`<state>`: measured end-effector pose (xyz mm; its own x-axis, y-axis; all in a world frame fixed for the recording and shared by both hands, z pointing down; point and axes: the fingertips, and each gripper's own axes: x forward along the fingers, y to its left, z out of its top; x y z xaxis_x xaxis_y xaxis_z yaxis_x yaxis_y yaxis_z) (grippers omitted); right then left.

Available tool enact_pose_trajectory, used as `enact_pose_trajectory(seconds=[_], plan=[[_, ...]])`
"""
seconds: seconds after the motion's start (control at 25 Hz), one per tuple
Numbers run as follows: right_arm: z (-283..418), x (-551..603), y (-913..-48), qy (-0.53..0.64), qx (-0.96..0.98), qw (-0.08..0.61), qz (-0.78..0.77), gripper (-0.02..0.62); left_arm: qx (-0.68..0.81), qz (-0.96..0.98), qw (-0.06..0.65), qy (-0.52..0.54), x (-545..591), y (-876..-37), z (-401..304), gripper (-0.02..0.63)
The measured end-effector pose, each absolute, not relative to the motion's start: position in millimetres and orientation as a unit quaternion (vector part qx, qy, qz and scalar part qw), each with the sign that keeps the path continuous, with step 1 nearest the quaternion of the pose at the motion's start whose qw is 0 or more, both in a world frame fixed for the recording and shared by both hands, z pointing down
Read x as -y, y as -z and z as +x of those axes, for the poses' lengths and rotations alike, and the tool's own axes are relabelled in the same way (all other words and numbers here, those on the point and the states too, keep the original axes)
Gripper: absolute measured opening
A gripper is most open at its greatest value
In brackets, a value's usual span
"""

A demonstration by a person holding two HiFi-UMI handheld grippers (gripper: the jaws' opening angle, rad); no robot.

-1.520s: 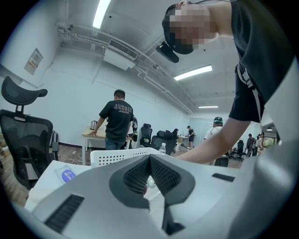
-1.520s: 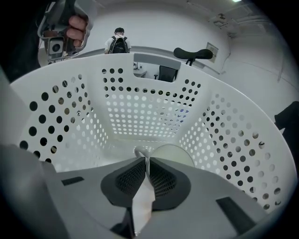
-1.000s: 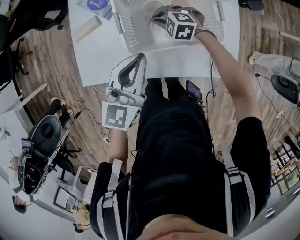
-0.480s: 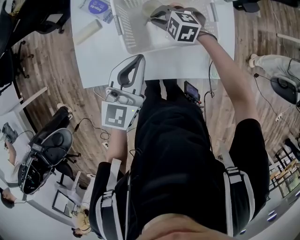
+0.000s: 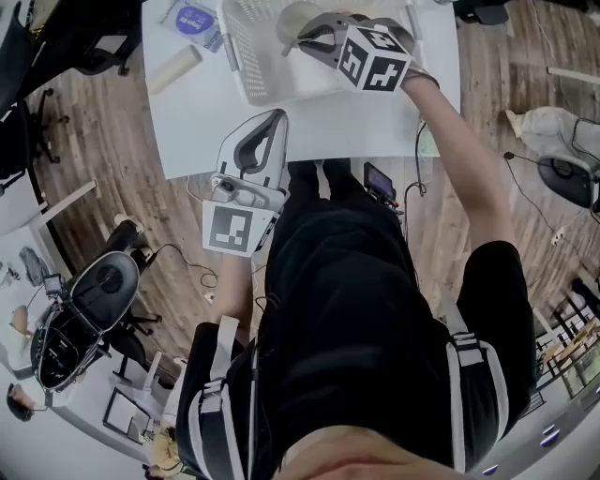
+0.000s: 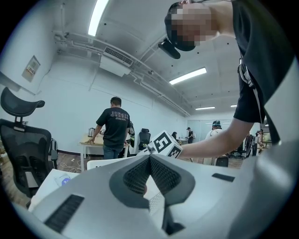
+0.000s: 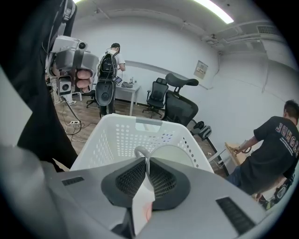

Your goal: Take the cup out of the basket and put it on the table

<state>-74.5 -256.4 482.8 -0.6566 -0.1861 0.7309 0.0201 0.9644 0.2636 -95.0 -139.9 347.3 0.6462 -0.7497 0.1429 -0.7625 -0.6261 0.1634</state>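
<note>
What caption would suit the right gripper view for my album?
Right gripper clamps the white cup beside its handle, inside the perforated basket.

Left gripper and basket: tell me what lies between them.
Only bare white table. The head view shows a narrow strip of it between the tip of the left gripper and the near wall of the basket, with nothing lying on it.

White table (image 5: 328,122), head view from above, standing on a wood-plank floor (image 5: 103,150). Lying directly on the tabletop:
- A white perforated basket (image 5: 248,56) sits at 12 o'clock on the visible surface, with its near wall roughly parallel to the table's front edge.
- A cream roll (image 5: 175,68) lies flat and askew at 10 o'clock, apart from the basket.
- A flat packet with a blue label (image 5: 192,17) lies at 11 o'clock, just beside the basket's left wall.

The front strip of the tabletop, at 6 o'clock, is bare white.
</note>
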Motion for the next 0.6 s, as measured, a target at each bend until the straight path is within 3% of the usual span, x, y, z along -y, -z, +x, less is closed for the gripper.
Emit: enact_pose_trajectory(seconds=[0.6], plan=[[-62.2, 215.6, -407.5, 0.159, 0.911, 0.375, 0.062, 0.041, 0.418, 0.903, 0.093, -0.024, 125.9, -336.7, -89.3, 0.02]])
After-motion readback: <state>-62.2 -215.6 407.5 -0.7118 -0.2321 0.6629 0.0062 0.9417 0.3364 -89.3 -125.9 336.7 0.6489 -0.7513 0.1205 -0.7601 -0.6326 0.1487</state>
